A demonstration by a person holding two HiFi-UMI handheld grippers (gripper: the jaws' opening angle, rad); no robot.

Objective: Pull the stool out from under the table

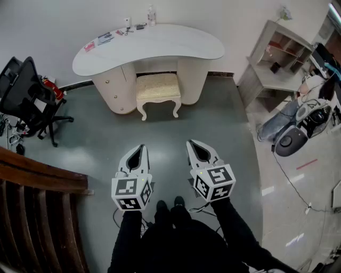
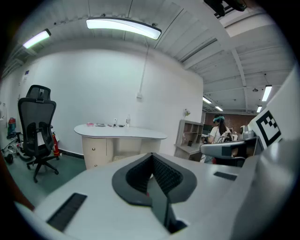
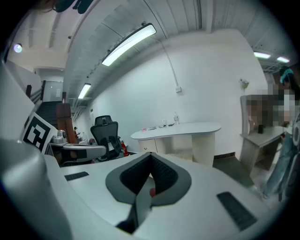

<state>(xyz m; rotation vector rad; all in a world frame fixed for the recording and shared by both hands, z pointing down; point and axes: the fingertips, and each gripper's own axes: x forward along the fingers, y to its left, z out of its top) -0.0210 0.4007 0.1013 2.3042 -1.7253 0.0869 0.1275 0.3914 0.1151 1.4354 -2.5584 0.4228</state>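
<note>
A cream stool with a cushioned top and curved legs stands tucked in the knee gap of the white curved table, against the far wall. Both grippers hover over the grey floor well short of it, side by side, pointing at the stool. My left gripper is shut with nothing in it, and so is my right gripper. In the left gripper view the table shows beyond the closed left gripper. The right gripper view shows the table past the closed right gripper.
A black office chair stands at the left with a red extinguisher beside it. A wooden stair rail runs at the lower left. Shelving and a seated person are at the right. A bottle and small items lie on the table.
</note>
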